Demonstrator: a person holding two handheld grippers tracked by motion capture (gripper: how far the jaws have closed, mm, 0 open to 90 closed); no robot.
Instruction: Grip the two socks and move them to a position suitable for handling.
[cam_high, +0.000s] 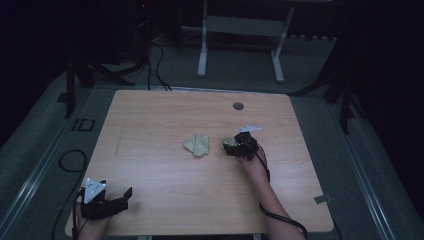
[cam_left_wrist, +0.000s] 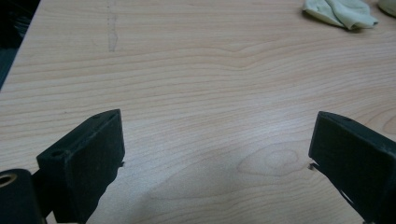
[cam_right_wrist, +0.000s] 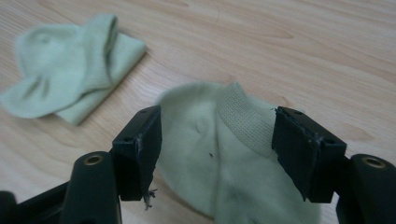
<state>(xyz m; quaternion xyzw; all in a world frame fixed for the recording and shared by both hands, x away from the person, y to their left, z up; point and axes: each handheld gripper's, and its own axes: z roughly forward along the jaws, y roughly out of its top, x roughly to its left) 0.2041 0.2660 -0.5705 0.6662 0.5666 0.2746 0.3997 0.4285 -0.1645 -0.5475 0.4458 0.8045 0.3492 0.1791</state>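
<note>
Two pale green socks lie mid-table. One folded sock (cam_high: 197, 145) (cam_right_wrist: 70, 79) (cam_left_wrist: 338, 11) rests free. The other sock (cam_high: 229, 144) (cam_right_wrist: 219, 158) lies flat between the jaws of my right gripper (cam_high: 239, 146) (cam_right_wrist: 217, 140). Those jaws stand on either side of it at its edges, with the ribbed cuff beside the right one, and the fabric is not bunched or lifted. My left gripper (cam_high: 126, 198) (cam_left_wrist: 217, 158) sits near the table's front left corner, jaws wide apart over bare wood with nothing between them.
The wooden table (cam_high: 165, 115) has a round grey grommet (cam_high: 238, 105) at the back and a faint streak (cam_high: 120, 140) on the left. A grey tab (cam_high: 322, 199) lies near the front right edge. White frame legs (cam_high: 202, 50) and cables stand on the floor behind.
</note>
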